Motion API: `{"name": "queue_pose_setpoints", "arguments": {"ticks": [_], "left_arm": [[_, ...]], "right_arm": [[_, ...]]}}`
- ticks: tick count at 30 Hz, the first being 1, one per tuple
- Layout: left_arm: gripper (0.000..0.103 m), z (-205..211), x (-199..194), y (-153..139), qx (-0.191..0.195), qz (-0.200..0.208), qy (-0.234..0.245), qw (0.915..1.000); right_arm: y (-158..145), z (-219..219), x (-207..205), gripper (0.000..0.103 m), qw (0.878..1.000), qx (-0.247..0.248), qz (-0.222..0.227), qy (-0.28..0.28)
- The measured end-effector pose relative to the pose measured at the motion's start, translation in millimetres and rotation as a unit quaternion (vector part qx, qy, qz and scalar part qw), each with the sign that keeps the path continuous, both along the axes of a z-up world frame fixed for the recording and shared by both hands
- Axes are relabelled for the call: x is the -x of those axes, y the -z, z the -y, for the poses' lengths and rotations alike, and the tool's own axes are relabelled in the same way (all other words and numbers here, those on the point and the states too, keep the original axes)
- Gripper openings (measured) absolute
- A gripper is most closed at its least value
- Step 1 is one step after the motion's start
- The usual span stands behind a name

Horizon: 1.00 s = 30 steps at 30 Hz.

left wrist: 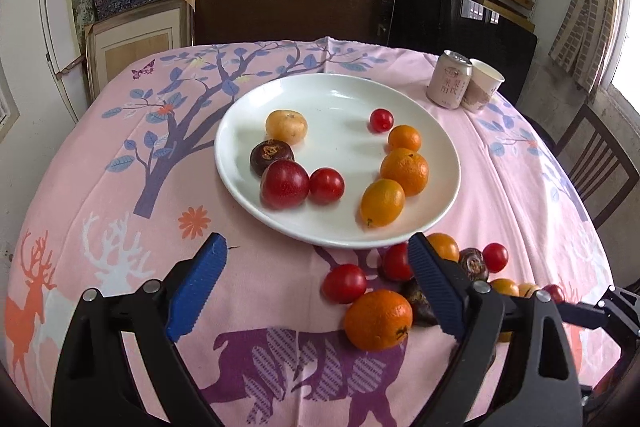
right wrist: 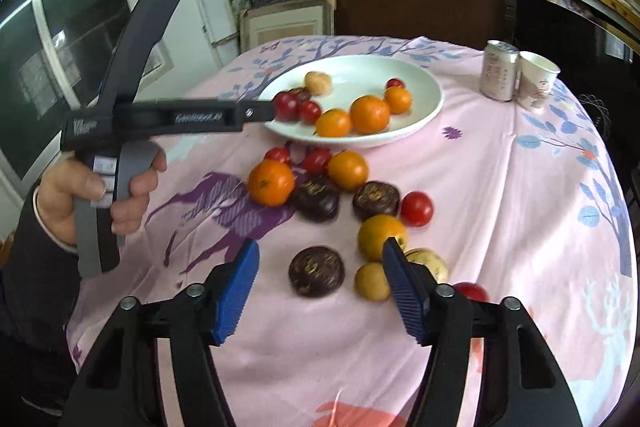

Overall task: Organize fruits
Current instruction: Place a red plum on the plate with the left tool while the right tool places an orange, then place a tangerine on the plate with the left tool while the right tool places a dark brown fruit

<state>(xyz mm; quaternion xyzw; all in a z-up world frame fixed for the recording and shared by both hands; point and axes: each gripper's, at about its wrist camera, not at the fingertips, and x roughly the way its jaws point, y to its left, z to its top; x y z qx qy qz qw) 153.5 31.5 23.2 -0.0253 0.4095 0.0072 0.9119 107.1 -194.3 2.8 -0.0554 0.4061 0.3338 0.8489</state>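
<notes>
A white plate (left wrist: pixel 320 95) (right wrist: pixel 424 83) holds several fruits: red ones and a dark one on its left, oranges (left wrist: pixel 404 167) on its right. More fruit lies loose on the pink cloth in front of the plate, among it an orange (left wrist: pixel 378 319) (right wrist: pixel 271 182) and a dark round fruit (right wrist: pixel 316 271). My left gripper (left wrist: pixel 316 247) is open and empty above the cloth at the plate's near rim. My right gripper (right wrist: pixel 320 255) is open and empty, with the dark round fruit between its fingers' line.
A drink can (left wrist: pixel 448 79) (right wrist: pixel 499 70) and a paper cup (left wrist: pixel 482 85) (right wrist: pixel 536 79) stand at the far right of the table. A wooden chair (left wrist: pixel 596 167) stands at the right. Shelves with stacked boxes fill the back wall.
</notes>
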Motion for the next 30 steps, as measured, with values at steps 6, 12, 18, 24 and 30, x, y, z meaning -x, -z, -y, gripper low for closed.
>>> {"name": "queue_pose_setpoints", "arguments": {"ticks": [6, 12, 18, 24, 30], "left_arm": [[0.089, -4.6, 29.2, -5.9, -0.036, 0.009, 0.008, 0.9993], [0.089, -7.4, 44.8, 15.0, -0.028, -0.017, 0.016, 0.9993], [0.089, 6.1, 44.6, 33.7, -0.012, -0.032, 0.028, 0.9990], [0.089, 25.3, 39.7, 43.5, -0.016, -0.035, 0.039, 0.9985], [0.044, 40.6, 28.1, 54.1, -0.001, -0.048, 0.055, 0.9973]], "right_arm": [[28.2, -19.5, 6.0, 0.056, 0.999, 0.022, -0.026, -0.013], [48.1, -36.3, -3.6, 0.054, 0.998, 0.068, -0.007, 0.013], [44.5, -43.8, -3.1, 0.041, 0.998, 0.053, 0.019, 0.007], [21.4, -15.0, -3.7, 0.041, 0.998, -0.050, 0.027, 0.008], [7.7, 12.8, -12.0, 0.041, 0.994, -0.098, 0.037, 0.044]]}}
